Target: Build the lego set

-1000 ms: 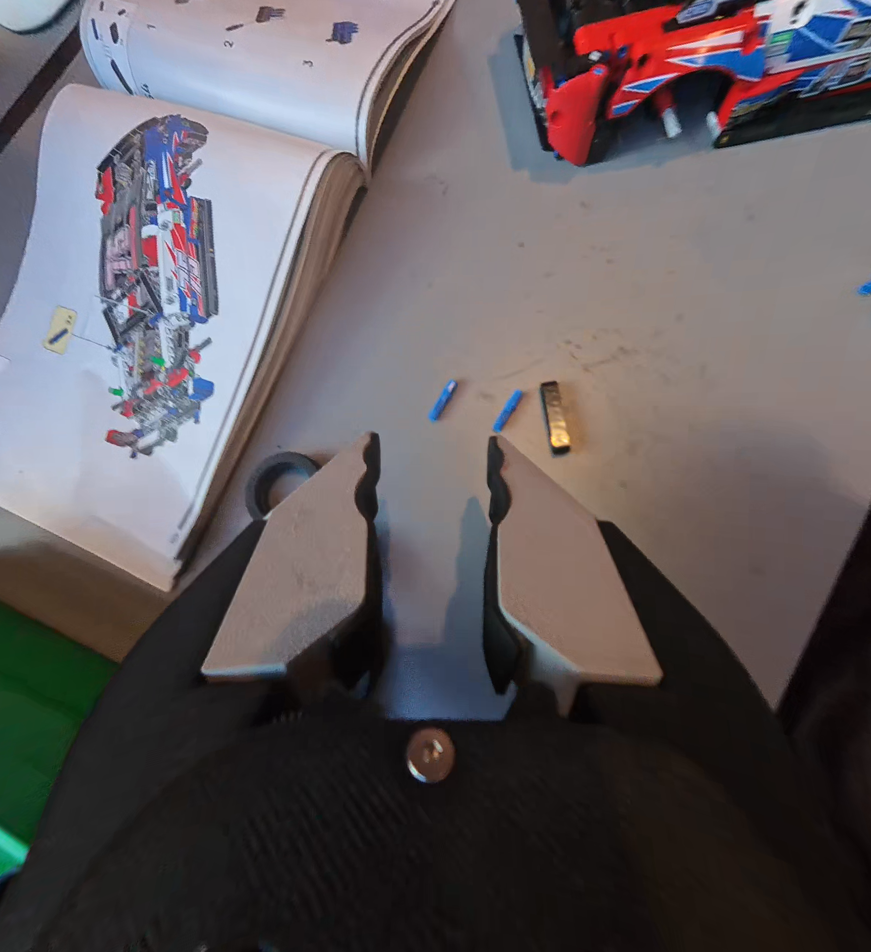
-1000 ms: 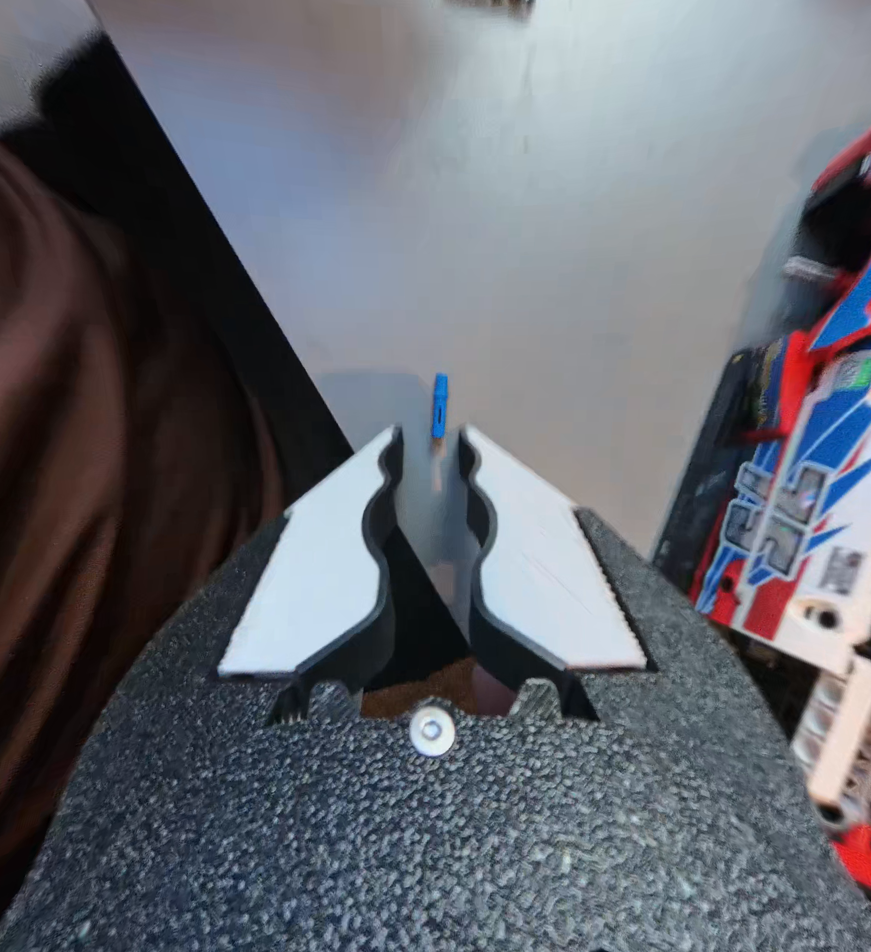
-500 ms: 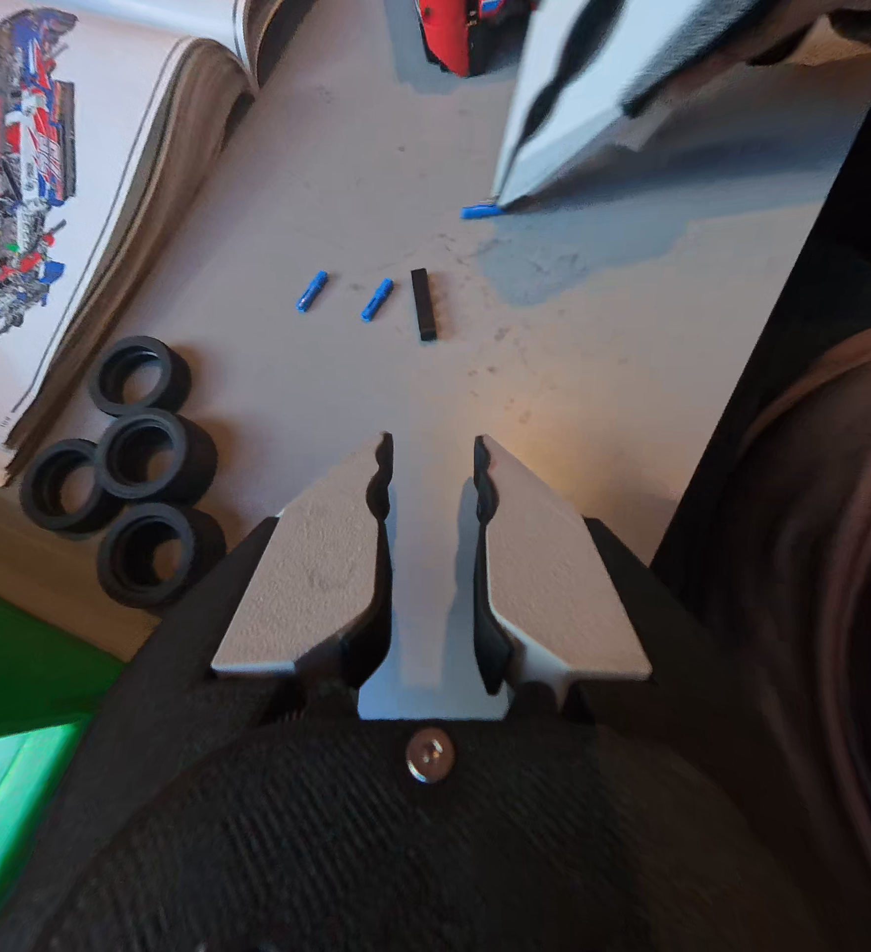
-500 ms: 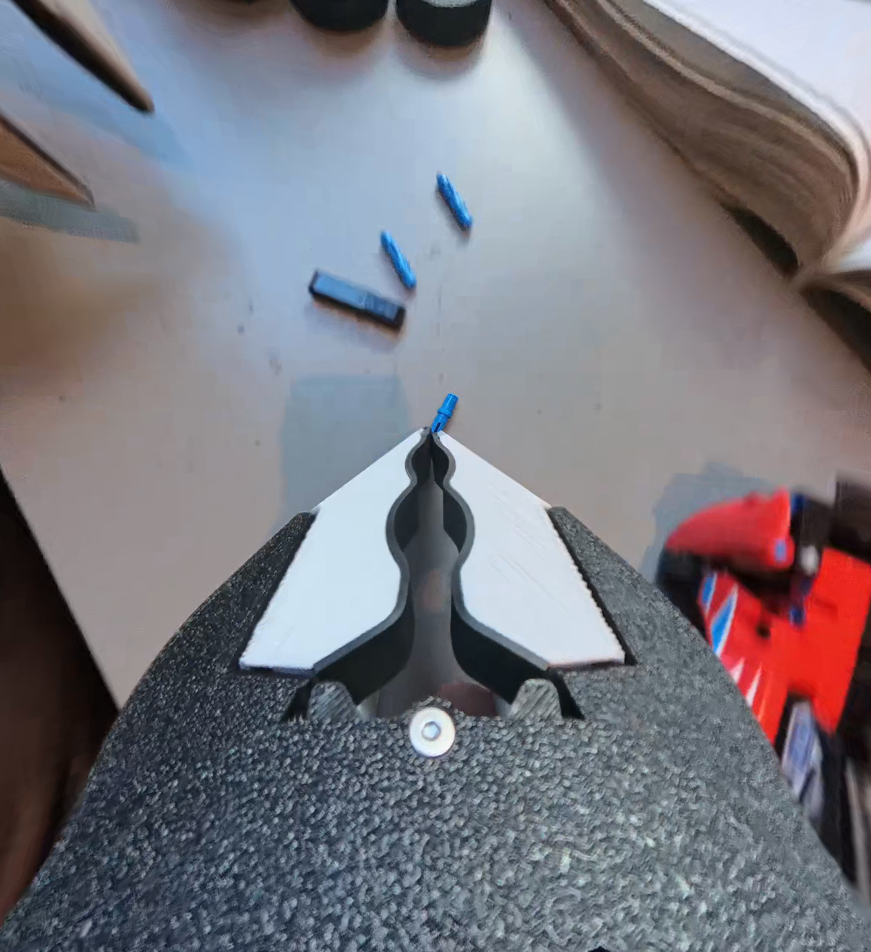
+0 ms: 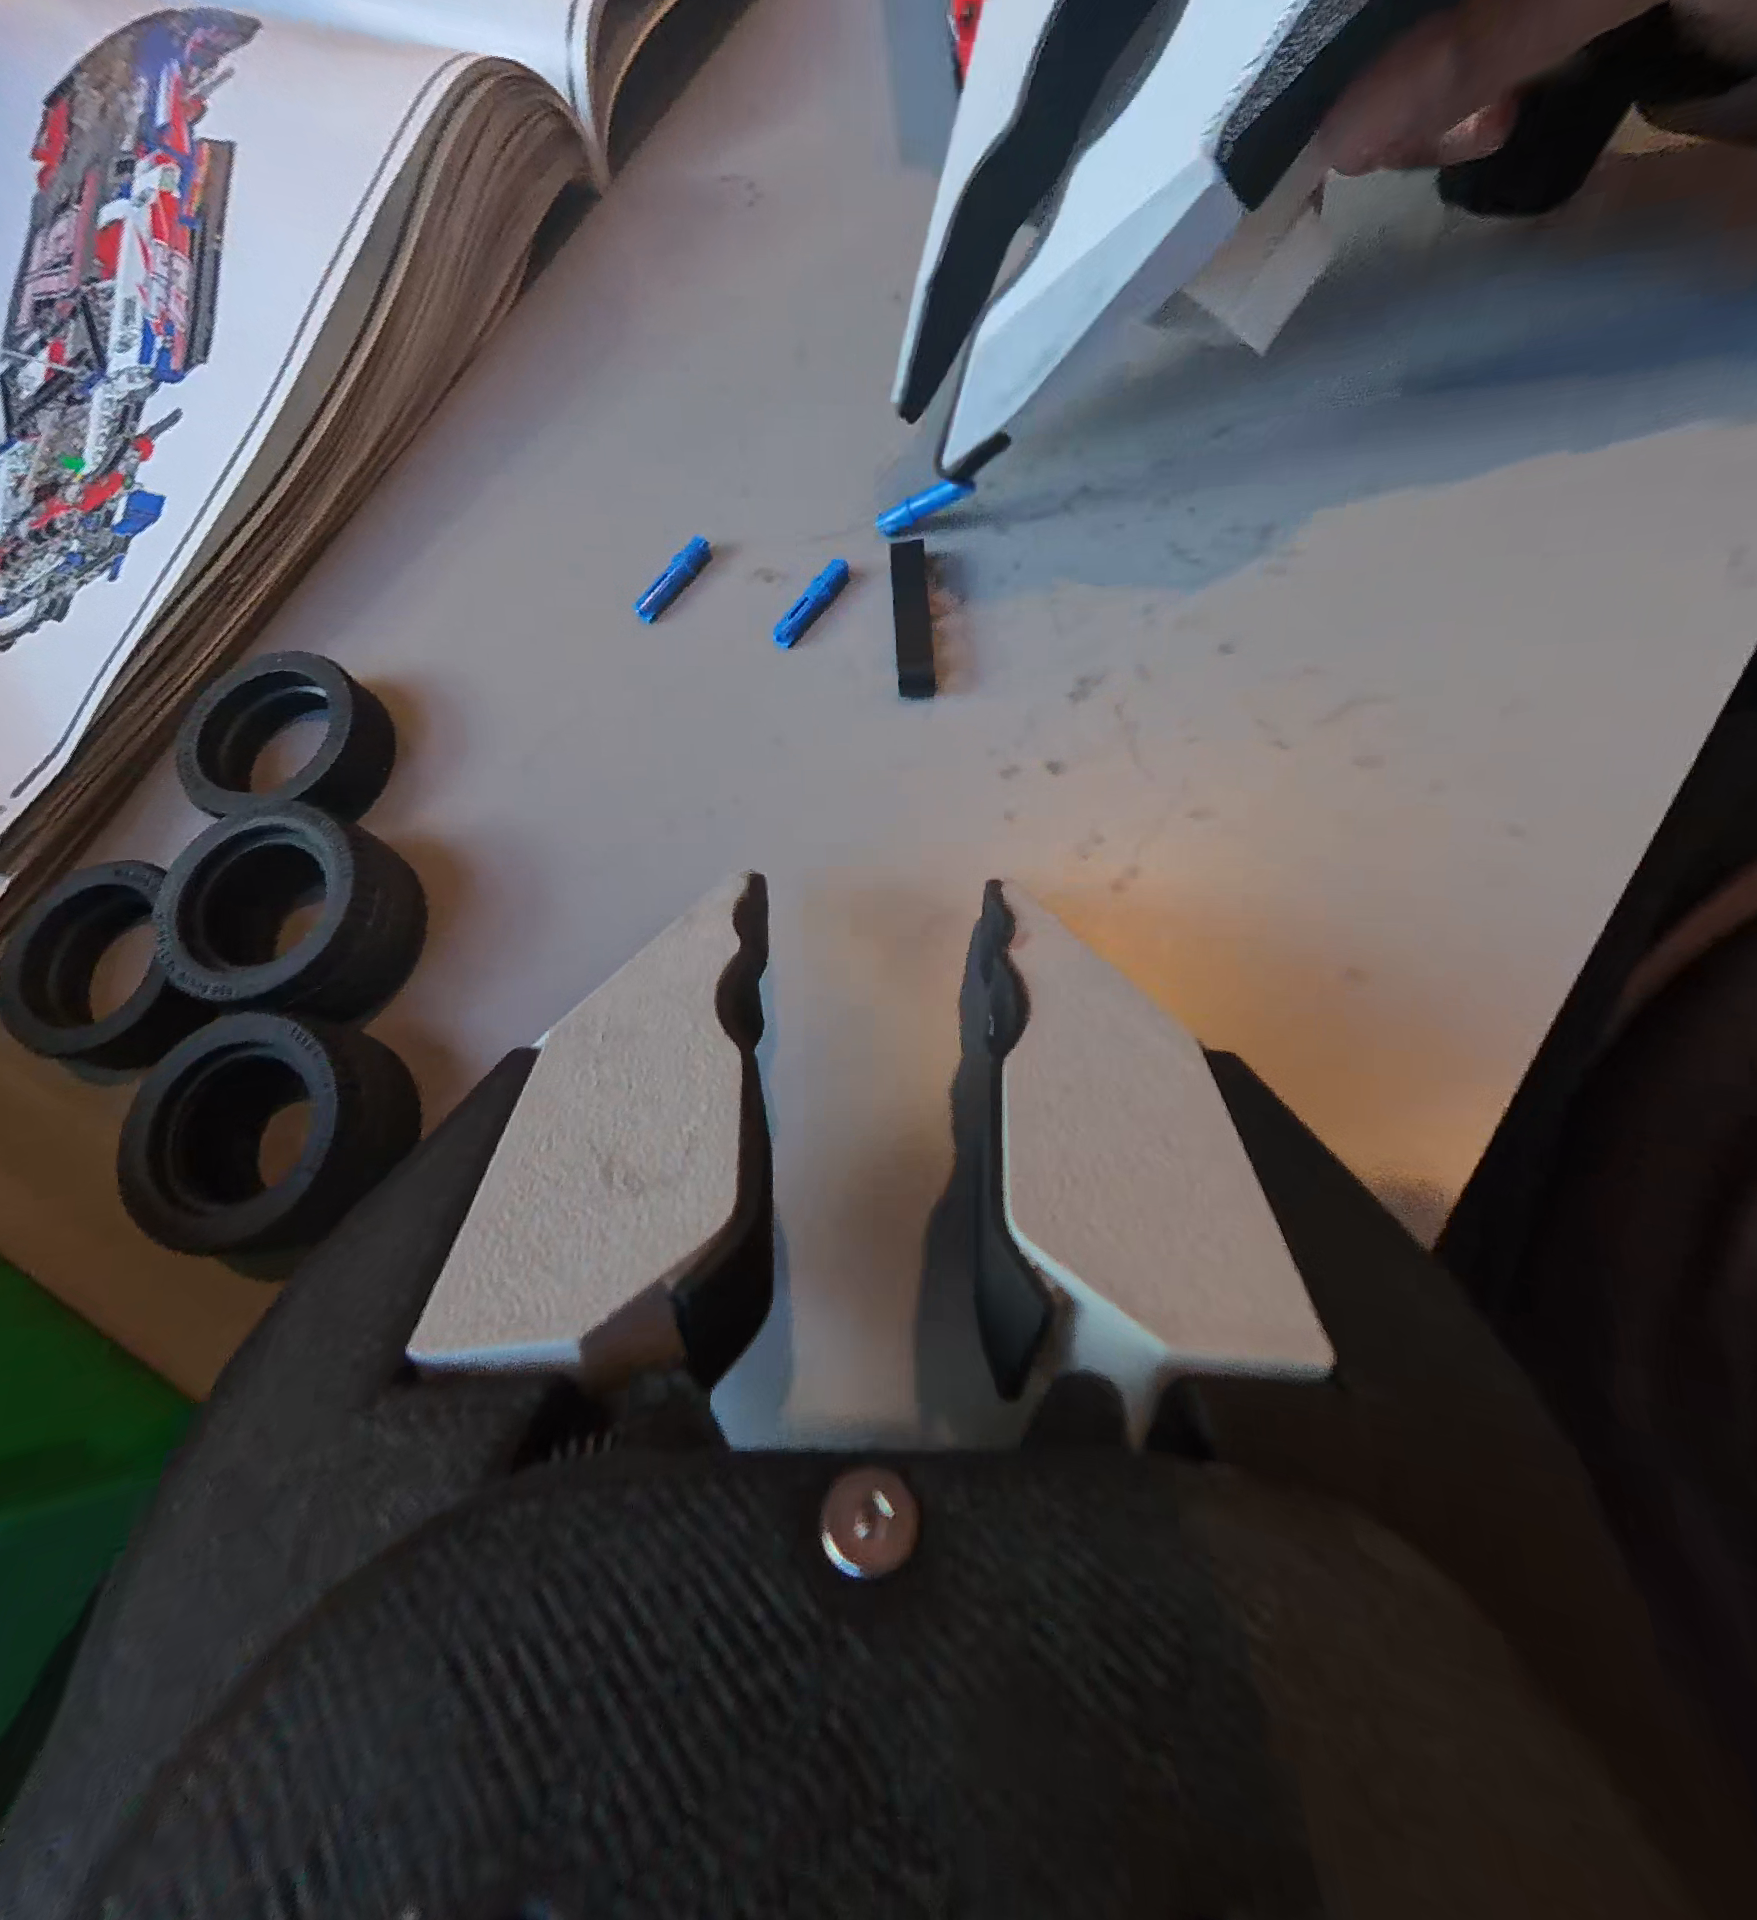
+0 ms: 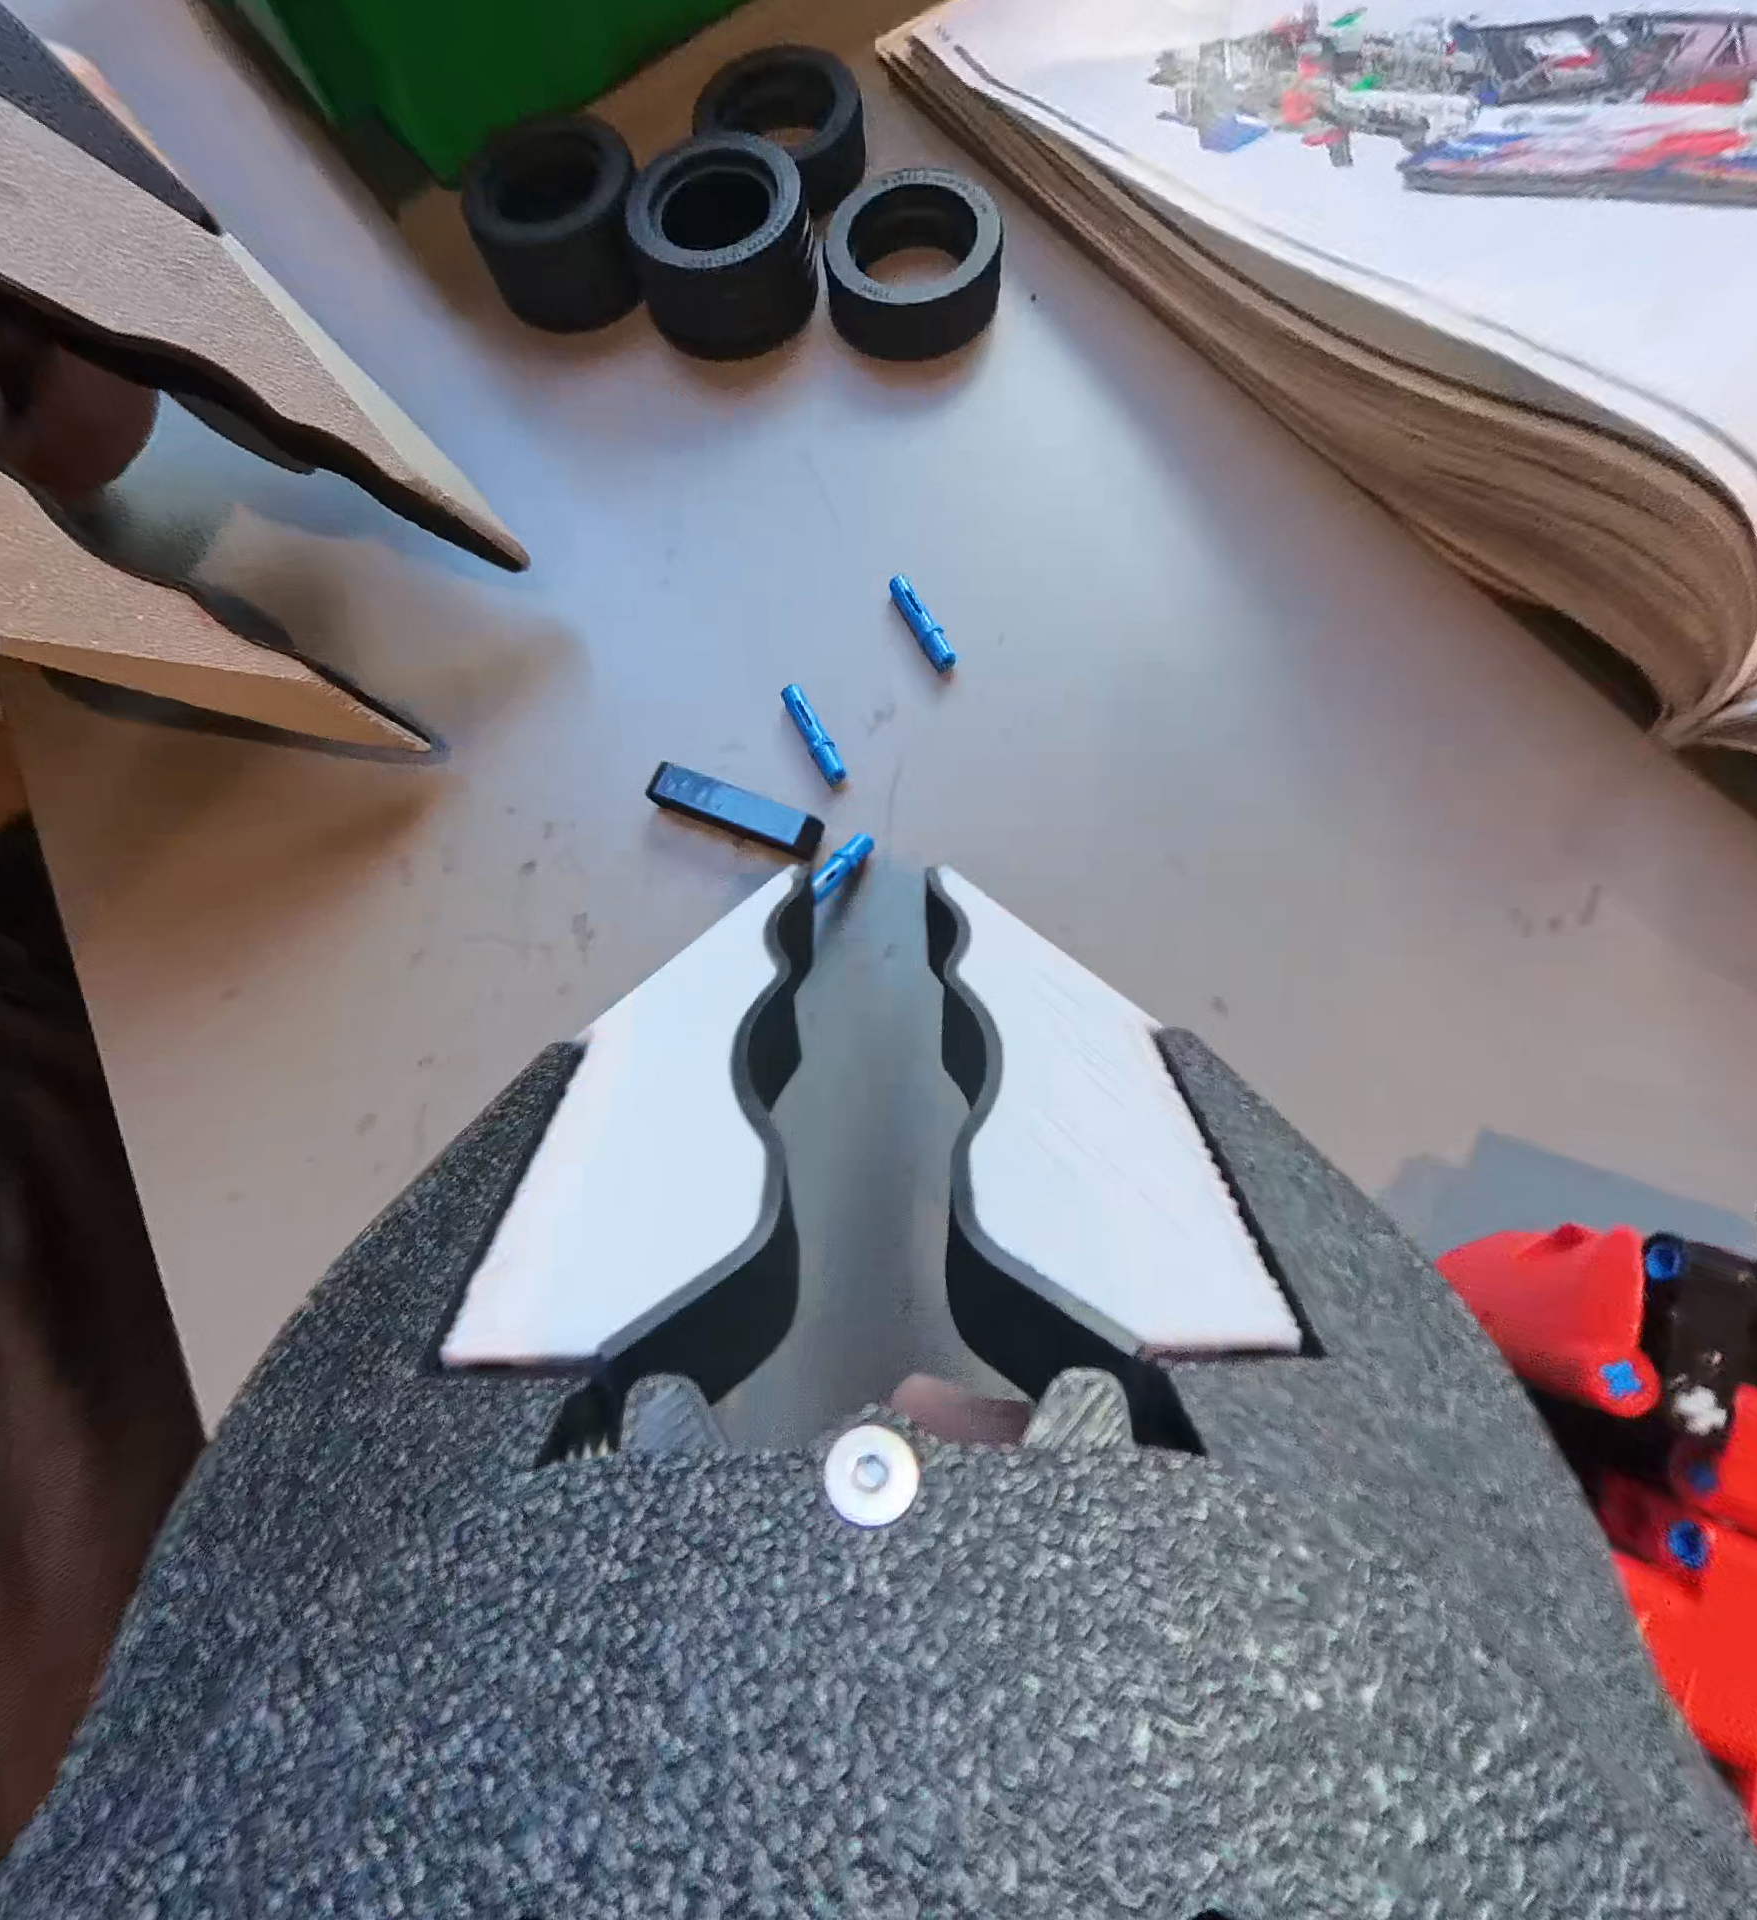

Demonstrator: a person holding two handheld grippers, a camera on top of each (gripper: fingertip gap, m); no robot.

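Left wrist view. My left tongs (image 5: 869, 883) stand parted and empty above the counter (image 5: 1217, 727), well short of the loose parts. The landmark is the black bar (image 5: 912, 618). Just left of it lie two blue pins (image 5: 809, 603), (image 5: 672, 579); a third blue pin (image 5: 924, 506) lies at the bar's far end, its tip at the points of my right tongs (image 5: 931, 436), which come down from above. Four black tyres (image 5: 287, 914) cluster well to the bar's left, against the open instruction book (image 5: 230, 312).

Right wrist view. My right tongs (image 6: 869, 883) are parted by a narrow gap. The third blue pin (image 6: 842, 862) rests against the inner edge of the left-hand finger (image 6: 645, 1174) and touches the end of the black bar (image 6: 734, 808); nothing is clamped. The other two pins (image 6: 814, 734), (image 6: 922, 621) lie just beyond the bar. The red car model (image 6: 1674, 1455), the build itself, sits well apart from the bar, at the lower right edge.

Step in hand, as I judge it: gathering the pins beside the bar before fitting them. The next move likely calls for lifting my right tongs clear without dragging the pin, then gripping the bar or one pin squarely, since round pins roll easily.
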